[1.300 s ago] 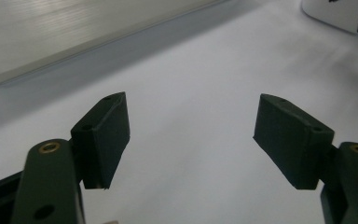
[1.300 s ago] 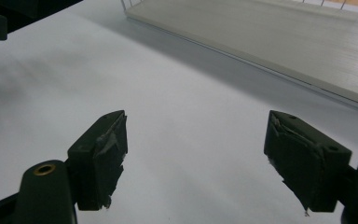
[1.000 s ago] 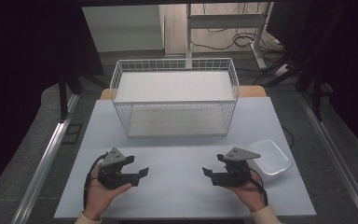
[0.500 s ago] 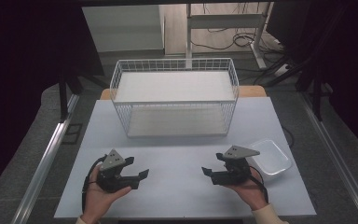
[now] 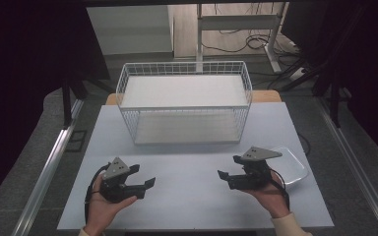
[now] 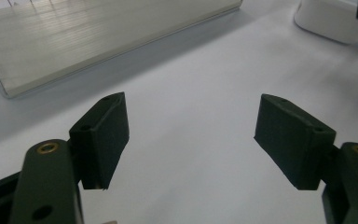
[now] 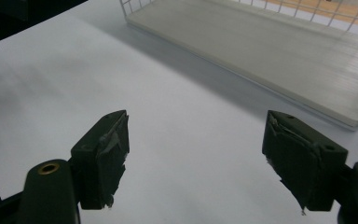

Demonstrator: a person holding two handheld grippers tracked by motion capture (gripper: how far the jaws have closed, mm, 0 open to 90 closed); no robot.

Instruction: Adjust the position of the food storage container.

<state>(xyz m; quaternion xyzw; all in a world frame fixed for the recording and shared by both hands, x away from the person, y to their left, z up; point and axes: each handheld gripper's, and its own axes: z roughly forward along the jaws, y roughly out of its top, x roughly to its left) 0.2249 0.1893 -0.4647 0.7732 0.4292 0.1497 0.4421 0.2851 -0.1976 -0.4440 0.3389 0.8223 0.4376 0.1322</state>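
Observation:
A white wire basket with a pale board in its bottom stands at the back middle of the white table. Held low at the front left, my left gripper is open, its jaws pointing right with bare table between them. At the front right my right gripper is open too, jaws pointing left, nothing between them. A clear plastic tray lies just right of the right gripper. The basket's front edge shows beyond the right jaws, and the tray shows far off past the left jaws.
A metal rail runs along the floor left of the table, another rail on the right. Desk legs and cables stand beyond the basket. Bare tabletop lies between the two grippers.
Both hands have barely shifted; the grippers stay open at the same spots near the table's front edge.

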